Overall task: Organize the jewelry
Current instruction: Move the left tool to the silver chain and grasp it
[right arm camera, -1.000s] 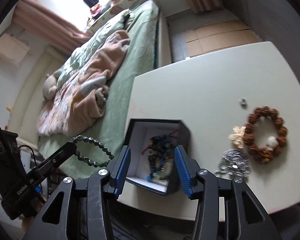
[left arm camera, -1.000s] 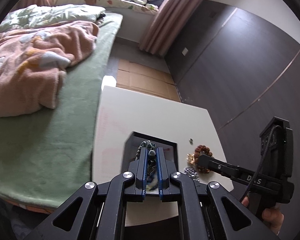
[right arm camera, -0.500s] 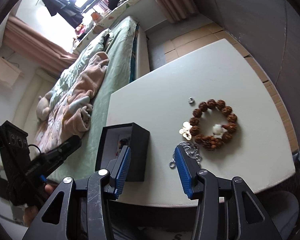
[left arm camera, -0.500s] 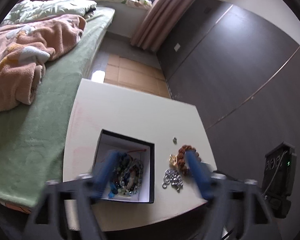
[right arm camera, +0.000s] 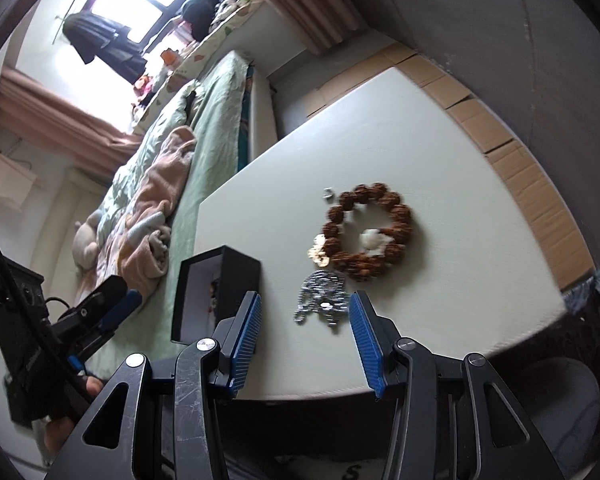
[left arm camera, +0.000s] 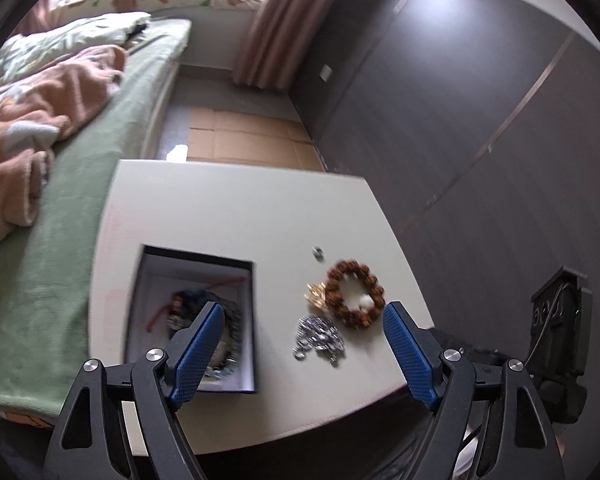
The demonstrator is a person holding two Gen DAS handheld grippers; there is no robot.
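A black box [left arm camera: 192, 316] with a white lining holds several beaded bracelets [left arm camera: 204, 320] on the white table [left arm camera: 240, 208]. To its right lie a brown bead bracelet [left arm camera: 354, 294], a gold piece [left arm camera: 316, 295], a silver chain pile [left arm camera: 320, 338] and a small silver ring [left arm camera: 318, 251]. My left gripper [left arm camera: 300, 352] is wide open and empty above the table's near edge. My right gripper [right arm camera: 306, 340] is open and empty, just short of the silver chain pile [right arm camera: 324, 294]; the brown bracelet [right arm camera: 368, 232] and box [right arm camera: 216, 292] lie beyond.
A bed with a green sheet [left arm camera: 32, 264] and pink blanket [left arm camera: 32, 120] borders the table's left side. A dark wall [left arm camera: 480, 120] runs along the right. Flattened cardboard [left arm camera: 244, 136] covers the floor behind the table.
My left gripper opened and dropped the dark bead bracelet into the box, then pulled back. My right gripper swung from over the box to the silver chain pile.
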